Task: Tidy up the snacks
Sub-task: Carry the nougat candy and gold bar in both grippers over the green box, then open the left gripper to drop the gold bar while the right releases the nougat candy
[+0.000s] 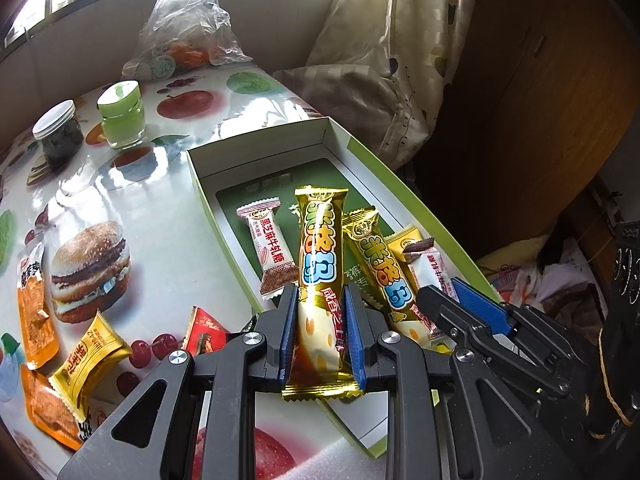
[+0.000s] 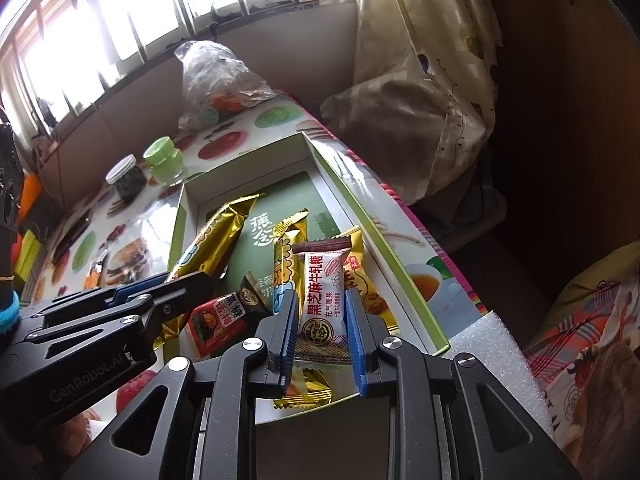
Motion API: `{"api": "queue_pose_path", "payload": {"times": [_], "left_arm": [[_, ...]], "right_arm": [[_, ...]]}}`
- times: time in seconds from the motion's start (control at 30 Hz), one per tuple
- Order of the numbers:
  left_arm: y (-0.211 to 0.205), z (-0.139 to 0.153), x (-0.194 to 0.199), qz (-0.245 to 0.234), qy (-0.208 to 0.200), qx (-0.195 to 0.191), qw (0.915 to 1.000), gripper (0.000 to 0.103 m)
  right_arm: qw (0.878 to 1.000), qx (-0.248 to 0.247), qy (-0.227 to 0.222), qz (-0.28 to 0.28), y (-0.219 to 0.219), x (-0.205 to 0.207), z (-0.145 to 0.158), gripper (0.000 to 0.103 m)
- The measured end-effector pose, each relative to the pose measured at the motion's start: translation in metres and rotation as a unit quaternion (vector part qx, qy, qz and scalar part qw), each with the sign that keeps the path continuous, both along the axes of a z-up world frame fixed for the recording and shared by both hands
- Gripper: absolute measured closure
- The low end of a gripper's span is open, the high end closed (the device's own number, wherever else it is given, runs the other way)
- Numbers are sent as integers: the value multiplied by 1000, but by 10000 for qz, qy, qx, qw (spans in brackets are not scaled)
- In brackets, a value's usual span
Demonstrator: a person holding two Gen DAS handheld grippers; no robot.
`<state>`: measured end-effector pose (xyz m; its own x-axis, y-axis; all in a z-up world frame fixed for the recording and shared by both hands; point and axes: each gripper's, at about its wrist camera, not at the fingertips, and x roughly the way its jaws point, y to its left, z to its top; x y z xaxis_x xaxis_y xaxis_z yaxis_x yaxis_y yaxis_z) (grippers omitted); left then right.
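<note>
A long gold-foil snack bar (image 1: 320, 276) is pinched by the left gripper (image 1: 322, 332) and a white nougat candy packet (image 2: 324, 304) by the right gripper (image 2: 322, 332), both over the shallow green-rimmed cardboard box (image 1: 256, 148). Several snacks are already laid inside that box. An orange sachet (image 1: 34, 308) and small yellow packet (image 1: 90, 354) are left beside it.

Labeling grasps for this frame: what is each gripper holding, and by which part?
Left gripper: long gold snack bar, fingers on its lower half. Right gripper: white nougat candy, fingers on its lower half.

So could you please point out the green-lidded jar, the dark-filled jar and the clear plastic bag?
green-lidded jar (image 1: 120, 94): left wrist view, on its lid.
dark-filled jar (image 1: 62, 142): left wrist view, on its body.
clear plastic bag (image 1: 188, 12): left wrist view, upper crumpled part.
</note>
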<state>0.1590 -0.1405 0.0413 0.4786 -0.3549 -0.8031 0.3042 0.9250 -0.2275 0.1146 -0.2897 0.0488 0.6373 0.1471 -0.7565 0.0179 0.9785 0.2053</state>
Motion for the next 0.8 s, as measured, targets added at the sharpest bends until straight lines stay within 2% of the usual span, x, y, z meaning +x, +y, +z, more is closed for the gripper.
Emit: {"api": "queue_pose_path", "payload": {"times": [0.37, 0.47, 0.8], "left_arm": [[-3, -1, 0, -29, 3, 72, 10000, 79], [-1, 1, -1, 9, -14, 56, 10000, 69], [6, 10, -6, 31, -105, -16, 9999, 66]], "right_arm": [[10000, -2, 7, 19, 0, 1, 0, 80], [10000, -12, 20, 18, 1, 1, 1, 76], [10000, -76, -3, -26, 4, -2, 5, 68]]}}
